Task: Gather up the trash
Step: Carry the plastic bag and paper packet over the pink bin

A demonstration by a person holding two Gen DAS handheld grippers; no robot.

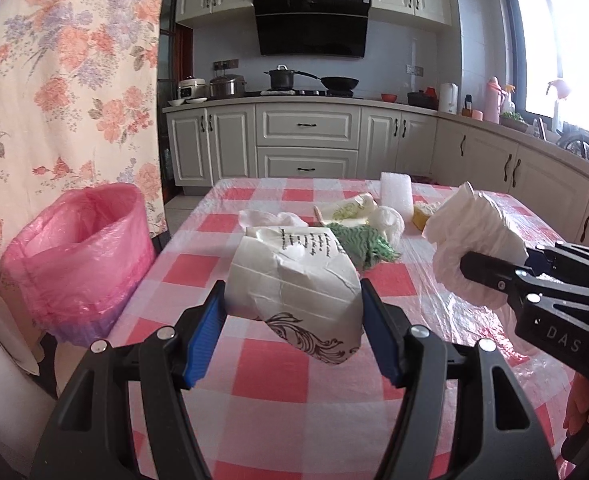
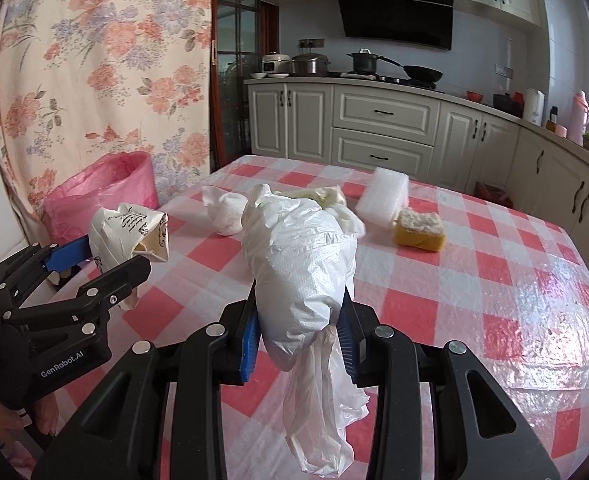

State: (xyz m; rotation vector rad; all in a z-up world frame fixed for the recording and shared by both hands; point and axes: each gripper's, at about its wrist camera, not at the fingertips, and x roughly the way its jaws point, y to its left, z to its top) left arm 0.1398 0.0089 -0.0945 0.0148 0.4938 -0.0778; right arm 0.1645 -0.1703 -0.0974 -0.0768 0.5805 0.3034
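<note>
Two grabbers, two bits of trash held up over the checked table (image 1: 262, 364)

The pink-lined bin (image 1: 82, 248) waits at the left of the frame. The left gripper (image 1: 292, 328) squeezes a crumpled paper bag (image 1: 294, 276) — light, easy to crush. The right gripper (image 2: 299, 340) pinches a soft white plastic bag (image 2: 298, 264), maybe slippery — hold its fat middle. More scraps sit further back.

Left wrist view sat behind the left claw (image 1: 292, 320), close over the near edge of the checked worktop (image 1: 270, 364), facing down its length toward the kitchen cabinets (image 1: 306, 140). Right wrist view did the same from behind the right claw (image 2: 300, 336), further right. Both shared the worktop, pink-lined bin (image 2: 110, 188), floral curtain (image 1: 66, 80), and each other's claw.
</note>
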